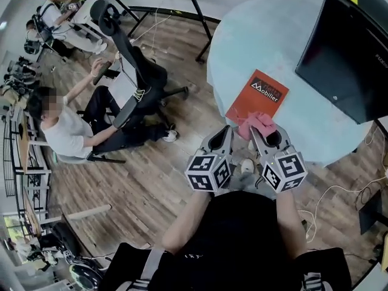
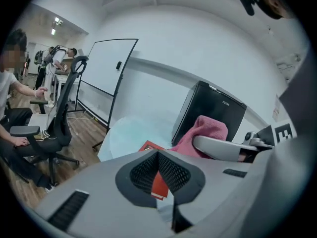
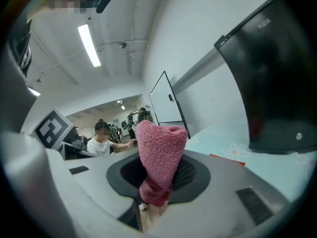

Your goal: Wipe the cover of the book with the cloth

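Observation:
A red book [image 1: 257,94] lies flat on the round pale-blue table [image 1: 254,35], near its front edge. My right gripper [image 1: 254,132] is shut on a bunched pink cloth [image 1: 259,123], which hangs over the book's near end. In the right gripper view the cloth [image 3: 161,152] stands up between the jaws, with a sliver of the book [image 3: 228,158] behind. My left gripper [image 1: 228,130] sits just left of the right one, off the table's edge, shut with nothing held. The left gripper view shows the cloth [image 2: 203,130] and a corner of the book [image 2: 148,146].
A large black box [image 1: 348,47] stands on the table's far right. To the left, on the wood floor, are a black office chair [image 1: 139,71] and a seated person [image 1: 66,132]. A whiteboard [image 2: 106,78] stands beyond the table. Cables lie on the floor at right.

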The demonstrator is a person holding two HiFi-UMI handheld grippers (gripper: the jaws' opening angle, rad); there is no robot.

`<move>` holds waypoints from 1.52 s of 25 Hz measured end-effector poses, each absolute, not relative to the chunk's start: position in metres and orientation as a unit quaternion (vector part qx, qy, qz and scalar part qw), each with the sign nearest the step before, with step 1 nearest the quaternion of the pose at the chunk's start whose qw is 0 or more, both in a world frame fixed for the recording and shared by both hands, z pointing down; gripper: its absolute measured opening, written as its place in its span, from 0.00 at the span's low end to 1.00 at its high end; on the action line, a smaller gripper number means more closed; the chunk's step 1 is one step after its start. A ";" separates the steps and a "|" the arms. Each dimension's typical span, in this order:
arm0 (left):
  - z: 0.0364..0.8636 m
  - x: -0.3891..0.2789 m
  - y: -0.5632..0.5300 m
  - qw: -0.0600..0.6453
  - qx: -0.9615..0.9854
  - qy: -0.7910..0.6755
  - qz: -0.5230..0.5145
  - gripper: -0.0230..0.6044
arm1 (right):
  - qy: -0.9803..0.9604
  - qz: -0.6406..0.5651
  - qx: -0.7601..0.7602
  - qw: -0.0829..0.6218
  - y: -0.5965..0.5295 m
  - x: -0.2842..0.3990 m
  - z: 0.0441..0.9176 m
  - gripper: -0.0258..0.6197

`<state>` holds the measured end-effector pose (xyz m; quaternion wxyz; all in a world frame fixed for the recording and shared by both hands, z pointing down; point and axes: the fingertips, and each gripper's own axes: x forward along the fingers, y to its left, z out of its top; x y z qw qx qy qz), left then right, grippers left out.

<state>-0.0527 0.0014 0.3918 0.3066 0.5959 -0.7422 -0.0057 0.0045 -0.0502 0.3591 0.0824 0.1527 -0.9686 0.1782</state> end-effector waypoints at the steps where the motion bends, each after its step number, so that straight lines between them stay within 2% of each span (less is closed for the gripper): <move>1: 0.391 -0.053 -0.006 0.307 0.599 -0.739 -0.001 0.06 | -0.966 0.186 0.160 0.082 -0.054 0.009 0.361 0.20; 7: 0.399 -0.035 -0.041 0.322 0.640 -0.697 0.019 0.06 | -0.952 0.211 0.201 0.096 -0.085 0.017 0.377 0.20; 20: 0.422 -0.065 -0.134 0.366 0.685 -0.630 -0.001 0.06 | -0.922 0.229 0.283 0.135 -0.156 0.003 0.394 0.20; 26: 0.438 -0.080 -0.149 0.379 0.689 -0.618 0.000 0.06 | -0.921 0.237 0.270 0.150 -0.175 -0.028 0.401 0.20; 31: 0.460 -0.096 -0.154 0.411 0.669 -0.619 -0.013 0.06 | -0.921 0.246 0.234 0.189 -0.172 -0.055 0.417 0.20; 38: 0.470 -0.107 -0.174 0.407 0.677 -0.613 -0.009 0.06 | -0.910 0.275 0.226 0.212 -0.192 -0.071 0.438 0.20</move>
